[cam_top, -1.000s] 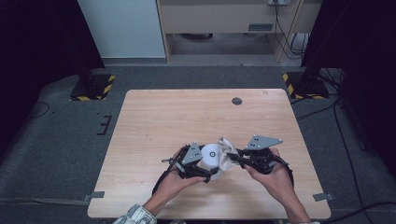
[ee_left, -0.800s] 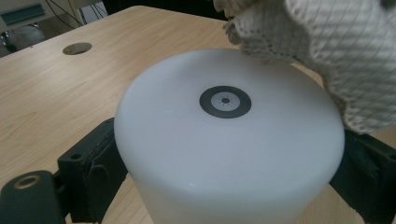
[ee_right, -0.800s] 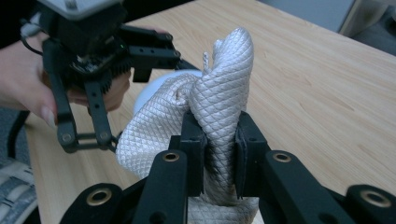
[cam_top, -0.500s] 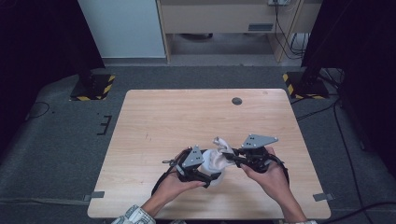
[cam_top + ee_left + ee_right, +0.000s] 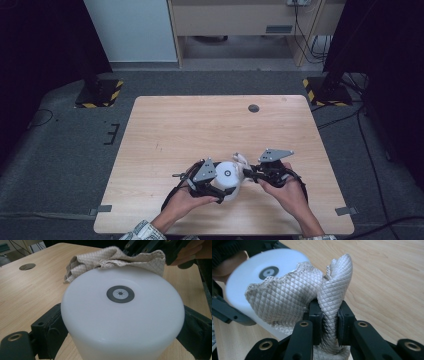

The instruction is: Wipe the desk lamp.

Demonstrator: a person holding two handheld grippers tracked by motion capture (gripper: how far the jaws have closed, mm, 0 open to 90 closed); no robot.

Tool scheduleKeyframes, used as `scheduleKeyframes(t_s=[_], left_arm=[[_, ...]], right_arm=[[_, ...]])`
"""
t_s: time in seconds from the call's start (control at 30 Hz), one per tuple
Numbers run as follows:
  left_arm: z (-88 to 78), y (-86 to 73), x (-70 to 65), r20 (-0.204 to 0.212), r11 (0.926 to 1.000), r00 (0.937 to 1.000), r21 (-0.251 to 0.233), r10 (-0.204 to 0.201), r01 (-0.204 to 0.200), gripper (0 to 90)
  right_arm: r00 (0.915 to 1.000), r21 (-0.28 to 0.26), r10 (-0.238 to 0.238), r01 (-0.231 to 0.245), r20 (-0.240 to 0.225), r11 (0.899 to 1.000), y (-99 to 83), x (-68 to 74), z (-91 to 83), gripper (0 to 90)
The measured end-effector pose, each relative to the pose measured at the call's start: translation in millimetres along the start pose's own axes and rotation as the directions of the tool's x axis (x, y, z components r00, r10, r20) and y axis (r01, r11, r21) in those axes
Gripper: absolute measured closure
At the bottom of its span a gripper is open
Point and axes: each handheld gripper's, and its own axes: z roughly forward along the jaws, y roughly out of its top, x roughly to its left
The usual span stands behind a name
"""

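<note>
A white round container (image 5: 229,176) with a small grey disc at the centre of its flat end (image 5: 120,294) is clamped between the jaws of my left gripper (image 5: 220,186), one black pad on each side (image 5: 48,327). My right gripper (image 5: 248,172) is shut on a beige quilted cloth (image 5: 329,302), bunched upright between its pads. The cloth (image 5: 115,258) lies against the container's far edge, and it drapes over part of the white end (image 5: 262,272) in the right gripper view. Both hands hold this near the table's front edge.
The wooden table (image 5: 200,125) stretches away behind the hands, with a dark round cable hole (image 5: 253,108) at its back right. Dark stands with yellow-black striped feet (image 5: 102,95) flank the table on grey floor.
The right gripper with the cloth has come down against the container's edge. The container now shows its flat end with the grey disc upward. The left hand has barely shifted.
</note>
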Motion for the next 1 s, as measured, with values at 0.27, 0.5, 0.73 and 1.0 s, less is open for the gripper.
scheduleKeyframes(t_s=[0.27,0.5,0.73,1.0], left_arm=[[-1.9,-0.7,-0.5,0.01,1.0,0.9999,0.002,0.005,-0.005,7.5],[-2.1,-0.8,-1.5,0.019,0.9999,0.9997,0.002,0.012,-0.012,7.5],[-1.7,-0.9,-1.6,0.02,0.9999,0.9997,0.001,0.011,-0.011,7.5],[-1.9,-1.0,-1.4,0.024,0.9999,0.9996,0.001,0.012,-0.013,7.5]], right_arm=[[0.9997,0.085,0.023,-0.021,-0.014,0.996,-15.5,-3.9,19.2,77.7],[0.9996,0.006,0.02,-0.02,-0.019,1.0,-5.7,-0.6,3.6,77.7],[0.999,-0.035,0.017,-0.018,-0.042,0.999,-1.8,-4.5,5.4,77.7],[0.9992,0.087,0.018,-0.015,-0.034,0.996,-13.8,-8.9,30.4,77.7]])
